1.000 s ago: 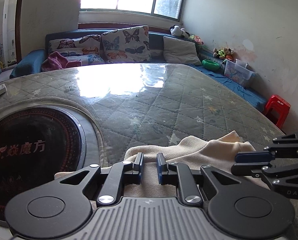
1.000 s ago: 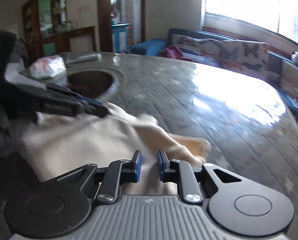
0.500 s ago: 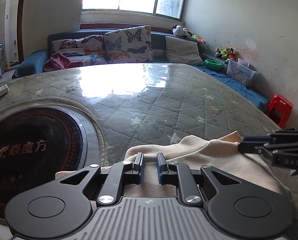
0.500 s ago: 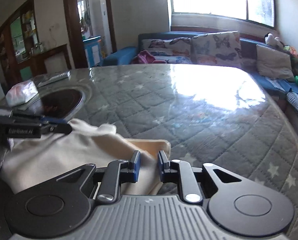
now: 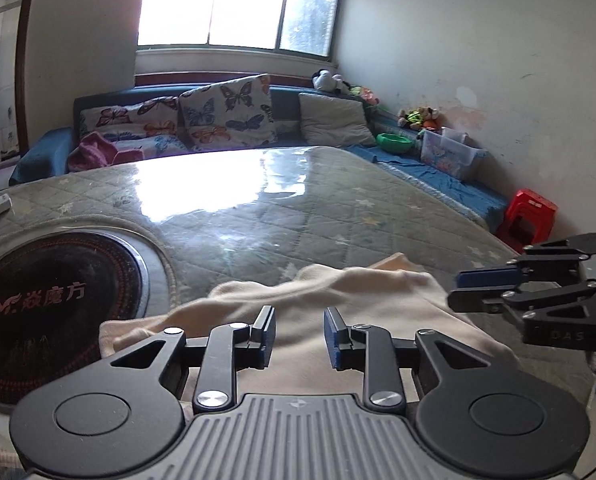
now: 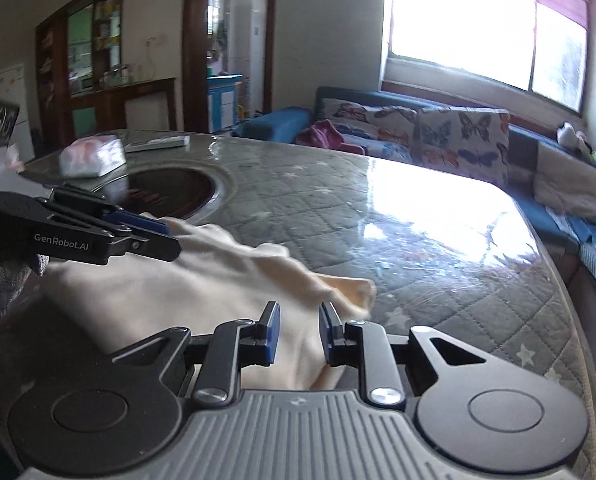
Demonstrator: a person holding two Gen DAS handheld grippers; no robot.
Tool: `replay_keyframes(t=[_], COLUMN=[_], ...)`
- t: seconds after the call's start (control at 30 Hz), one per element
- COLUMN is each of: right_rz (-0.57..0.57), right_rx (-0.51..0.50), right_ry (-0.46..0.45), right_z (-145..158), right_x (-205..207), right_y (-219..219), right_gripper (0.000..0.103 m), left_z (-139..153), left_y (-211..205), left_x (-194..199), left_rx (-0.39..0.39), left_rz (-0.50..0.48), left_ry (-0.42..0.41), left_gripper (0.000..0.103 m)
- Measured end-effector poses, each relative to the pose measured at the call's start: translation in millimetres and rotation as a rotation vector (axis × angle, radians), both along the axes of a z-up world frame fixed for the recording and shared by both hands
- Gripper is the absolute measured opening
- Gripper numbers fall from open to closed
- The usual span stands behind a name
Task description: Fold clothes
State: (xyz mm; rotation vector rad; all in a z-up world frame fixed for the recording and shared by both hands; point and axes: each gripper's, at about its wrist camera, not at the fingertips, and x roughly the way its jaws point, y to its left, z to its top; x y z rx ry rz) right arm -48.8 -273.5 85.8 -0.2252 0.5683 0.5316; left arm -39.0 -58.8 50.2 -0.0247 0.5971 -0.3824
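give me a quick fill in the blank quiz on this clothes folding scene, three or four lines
1. The garment on the quilted table is ____ in colour.
2. The cushions on the sofa carry a ____ print.
3. The stool by the wall is ____.
4. The blue pads of the left gripper stand ____, not pinching the cloth.

Missing words: cream; butterfly; red; apart

The cream garment (image 5: 338, 304) runs under the left gripper (image 5: 299, 334), so its near edge is hidden in the left wrist view. In the right wrist view the garment's far corner (image 6: 354, 292) is blurred, and the right gripper (image 6: 298, 334) covers its near part. The round black inset (image 5: 54, 304) in the bench (image 5: 338, 208) is cut off by the left edge.
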Motion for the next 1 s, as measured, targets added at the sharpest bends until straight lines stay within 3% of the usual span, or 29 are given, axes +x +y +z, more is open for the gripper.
replay_keyframes(t=[0.23,0.57,0.77,1.0], right_rz=[0.026,0.002,0.079,0.117], right_rx=[-0.060,-0.072,0.013,0.006], right_ry=[-0.029,-0.018,-0.008,0.029], right_z=[-14,-23,-9,-27], right_x=[-30,-30,-35,-37], right_y=[7,-2,11,24], right_gripper=[0.022,0.023,0.023,0.023], left_z=[-8,-19,-17,-21], left_y=[-9,9,8,9], left_x=[-33,-44,-52,-56], left_rx=[-0.022,-0.045,-0.045,-0.044], left_rz=[-0.025,0.040,0.041,0.046], left_ry=[0.026,0.050,0.043,0.049], left_gripper=[0.029,0.029,0.029,0.029])
